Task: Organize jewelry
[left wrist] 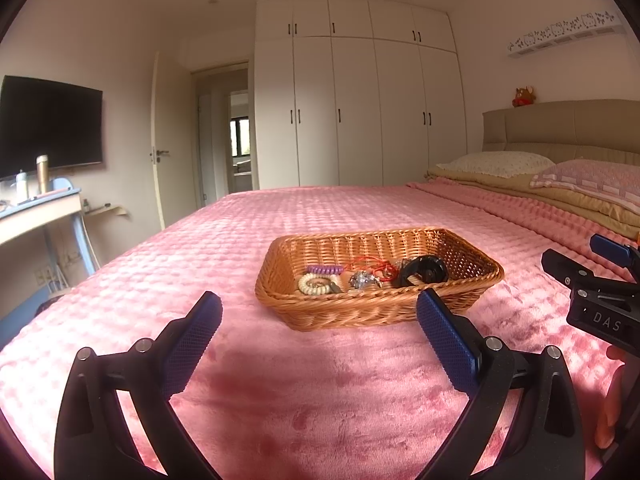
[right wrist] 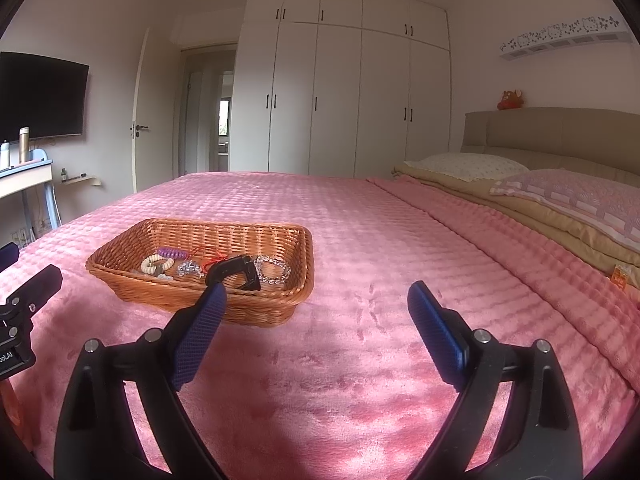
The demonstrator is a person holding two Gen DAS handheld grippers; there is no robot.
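A wicker basket sits on the pink bedspread, seen ahead in the left wrist view and at the left in the right wrist view. It holds a purple coil tie, a cream bead bracelet, a silver piece, a red cord, a black watch and a clear bead bracelet. My left gripper is open and empty just short of the basket. My right gripper is open and empty, to the right of the basket.
The pink bedspread covers the bed around the basket. Pillows and a folded tan quilt lie at the right by the headboard. A desk with bottles and a TV stand at the left, white wardrobes at the back.
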